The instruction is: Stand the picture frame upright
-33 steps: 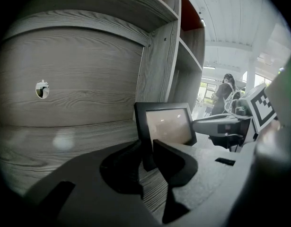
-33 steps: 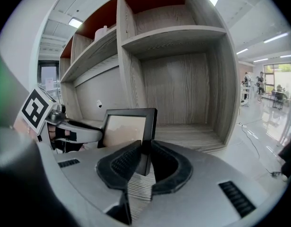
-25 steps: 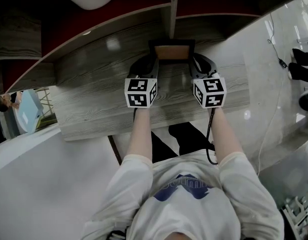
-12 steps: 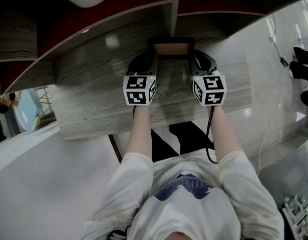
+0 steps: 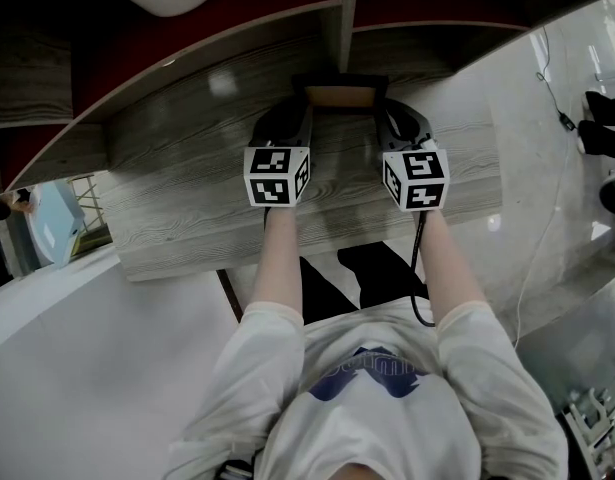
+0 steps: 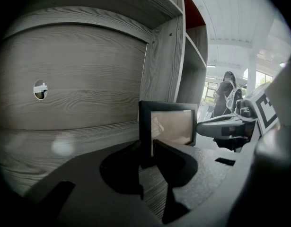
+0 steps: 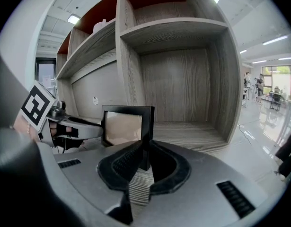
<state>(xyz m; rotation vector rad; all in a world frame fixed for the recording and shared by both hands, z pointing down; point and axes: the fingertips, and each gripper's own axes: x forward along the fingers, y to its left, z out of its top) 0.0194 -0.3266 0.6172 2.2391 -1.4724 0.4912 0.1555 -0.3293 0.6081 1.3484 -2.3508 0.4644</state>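
A: What does the picture frame [image 5: 341, 96] look like?
B: It is a rectangle with a flat, matte black rim round a pale tan panel. The glazing over the panel carries a slanting glare. It stands upright on its lower edge on the shelf board [image 5: 187, 168], in front of the divider [image 5: 345, 18].
A: What holds it?
B: 2 tools, 1 on each side. The left gripper [image 6: 146, 145] pinches the frame's left rail between its dark, curved pads. The right gripper [image 7: 145, 146] has the right rail between its ribbed black pads. Its jaws have just been closing and now press on that rail.
A: And the shelf itself?
B: It is grey laminate with a long, streaky wood grain and a slight gloss. The divider is a thin upright board of the same grain. Behind it, the back panel [image 6: 88, 79] has 1 small round hole [image 6: 40, 89].
A: Anything further out?
B: Each gripper carries a white marker cube [image 5: 277, 176] printed with black squares. Beside the shelf, the floor [image 5: 527, 198] is pale and shiny.
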